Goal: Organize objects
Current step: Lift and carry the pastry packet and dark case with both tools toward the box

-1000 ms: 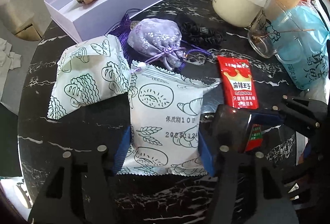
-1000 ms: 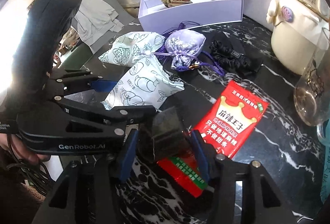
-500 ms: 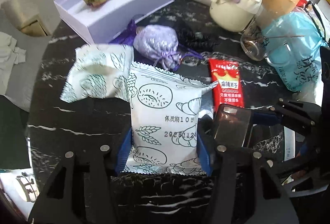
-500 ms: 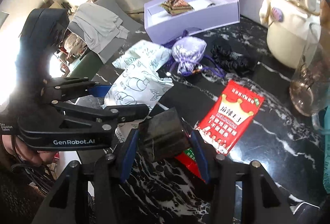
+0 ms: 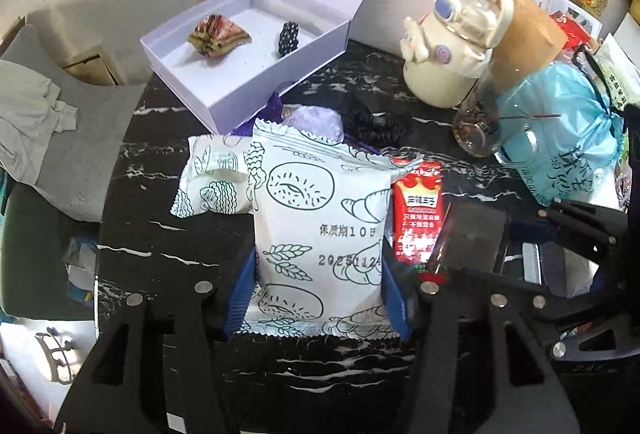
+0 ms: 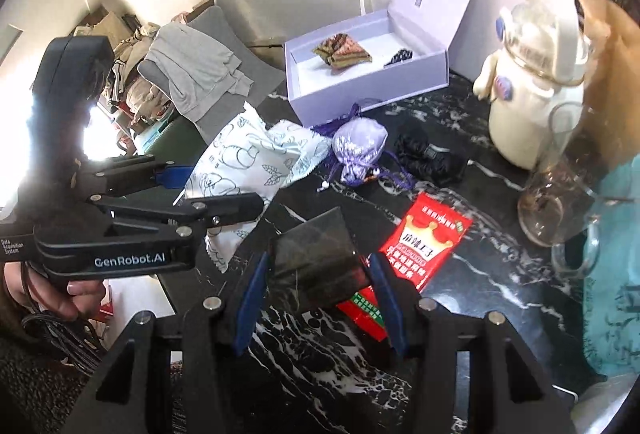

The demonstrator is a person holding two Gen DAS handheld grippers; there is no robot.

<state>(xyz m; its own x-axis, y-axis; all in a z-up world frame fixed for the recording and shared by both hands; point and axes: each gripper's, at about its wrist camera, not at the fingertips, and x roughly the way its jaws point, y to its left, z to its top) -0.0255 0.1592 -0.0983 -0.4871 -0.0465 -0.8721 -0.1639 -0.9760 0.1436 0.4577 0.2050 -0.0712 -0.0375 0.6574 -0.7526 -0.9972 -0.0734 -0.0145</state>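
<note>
Our left tongs (image 5: 318,298) are closed on the near end of a white snack packet (image 5: 320,230) printed with pastries, the blue pads pressing both side edges; the packet is lifted clear of the black marble bench (image 5: 160,234), its far end tilted up. A second white packet (image 5: 212,182) lies on the bench just to the left of it and partly behind. Beyond them sit a lilac drawstring pouch (image 6: 360,150) and, to its right, a bundle of black hair ties (image 6: 428,158).

Our right tongs (image 6: 316,294) grip a dark, glossy flat sachet (image 6: 316,266) between the blue pads, held above the bench. Just right of it a red snack sachet (image 6: 426,242) lies flat, its near end hidden under the dark one.

At the far side an open lilac box (image 5: 192,74) stands with its lid raised; inside are a brown patterned folded piece (image 5: 218,34) and a small dark item (image 5: 288,38). To the far right are a cream kettle-shaped bottle (image 5: 452,50), a glass mug (image 5: 476,126) and a blue bag (image 5: 560,138).
</note>
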